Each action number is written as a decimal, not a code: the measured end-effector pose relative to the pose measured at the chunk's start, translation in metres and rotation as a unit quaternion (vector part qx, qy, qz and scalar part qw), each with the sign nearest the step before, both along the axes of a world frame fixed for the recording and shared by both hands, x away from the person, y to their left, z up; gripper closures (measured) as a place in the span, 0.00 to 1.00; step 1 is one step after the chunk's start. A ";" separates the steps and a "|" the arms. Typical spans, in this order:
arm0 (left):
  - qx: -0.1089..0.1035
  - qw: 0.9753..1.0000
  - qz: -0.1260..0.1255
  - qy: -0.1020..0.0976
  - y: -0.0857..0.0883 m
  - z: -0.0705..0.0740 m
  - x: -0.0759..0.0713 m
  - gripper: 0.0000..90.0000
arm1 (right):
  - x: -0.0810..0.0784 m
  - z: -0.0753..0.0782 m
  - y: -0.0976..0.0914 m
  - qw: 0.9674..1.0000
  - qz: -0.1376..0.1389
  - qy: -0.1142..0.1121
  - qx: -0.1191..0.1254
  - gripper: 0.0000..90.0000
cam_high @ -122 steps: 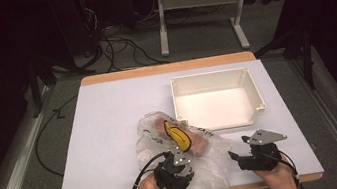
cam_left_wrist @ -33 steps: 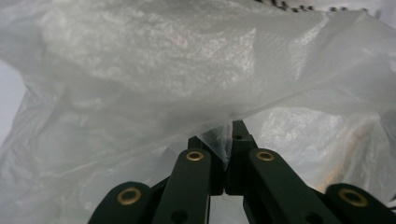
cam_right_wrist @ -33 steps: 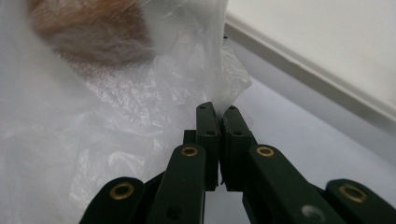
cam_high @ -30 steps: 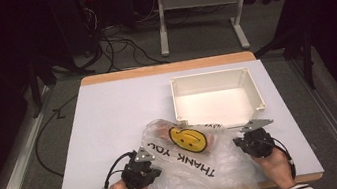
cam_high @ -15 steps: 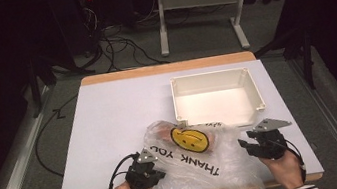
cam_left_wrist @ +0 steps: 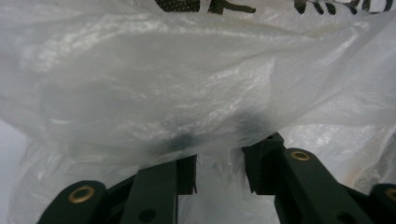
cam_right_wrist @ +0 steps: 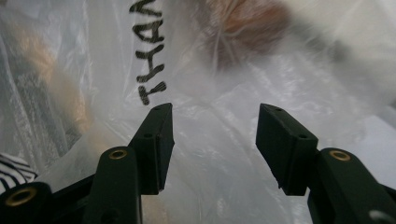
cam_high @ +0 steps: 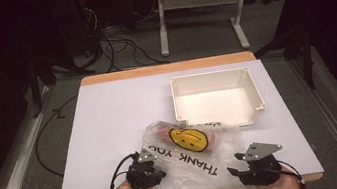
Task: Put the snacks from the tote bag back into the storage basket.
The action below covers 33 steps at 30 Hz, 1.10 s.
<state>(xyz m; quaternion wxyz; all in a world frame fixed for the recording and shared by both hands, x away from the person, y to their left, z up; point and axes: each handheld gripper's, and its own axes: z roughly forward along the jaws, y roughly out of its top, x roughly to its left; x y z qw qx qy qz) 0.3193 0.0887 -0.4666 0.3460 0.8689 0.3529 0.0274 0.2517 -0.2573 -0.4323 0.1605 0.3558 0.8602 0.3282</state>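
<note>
Lying crinkled, thin translucent plastic bag (cam_high: 194, 164); left gripper (cam_left_wrist: 219, 175) part-open, right gripper (cam_right_wrist: 212, 140) wide, both just opening, empty.

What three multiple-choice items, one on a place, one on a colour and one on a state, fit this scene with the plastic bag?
1. Where does the white bin stand?
A. beyond the plastic bag
B. left of the bag
C. on the floor

2. What colour is the smiley face on the bag?
A. blue
B. yellow
C. green

3. How is the right gripper?
A. shut on the bag
B. shut on the bin
C. open

Answers: 1 A, the bin lies farther up the table; 2 B, a yellow print; 3 C, a wide gap between the jaws.
</note>
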 end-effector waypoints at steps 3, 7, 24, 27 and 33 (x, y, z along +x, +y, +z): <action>0.003 1.000 0.000 -0.004 0.001 0.000 0.000 0.73 | 0.004 -0.008 0.006 1.000 0.012 0.019 -0.014 0.52; -0.004 1.000 0.001 -0.005 0.002 -0.001 0.001 0.70 | 0.011 -0.020 0.011 0.998 0.017 0.050 -0.028 0.53; 0.004 1.000 -0.006 -0.023 0.000 -0.003 -0.003 0.66 | 0.011 -0.001 0.002 0.999 -0.004 -0.033 -0.022 1.00; 0.005 1.000 -0.007 -0.025 0.000 -0.003 -0.003 0.66 | 0.015 0.004 -0.003 0.999 -0.019 -0.045 -0.006 1.00; 0.016 0.999 -0.013 -0.036 -0.003 -0.002 -0.004 0.66 | 0.029 0.013 -0.017 0.996 -0.058 -0.062 0.029 1.00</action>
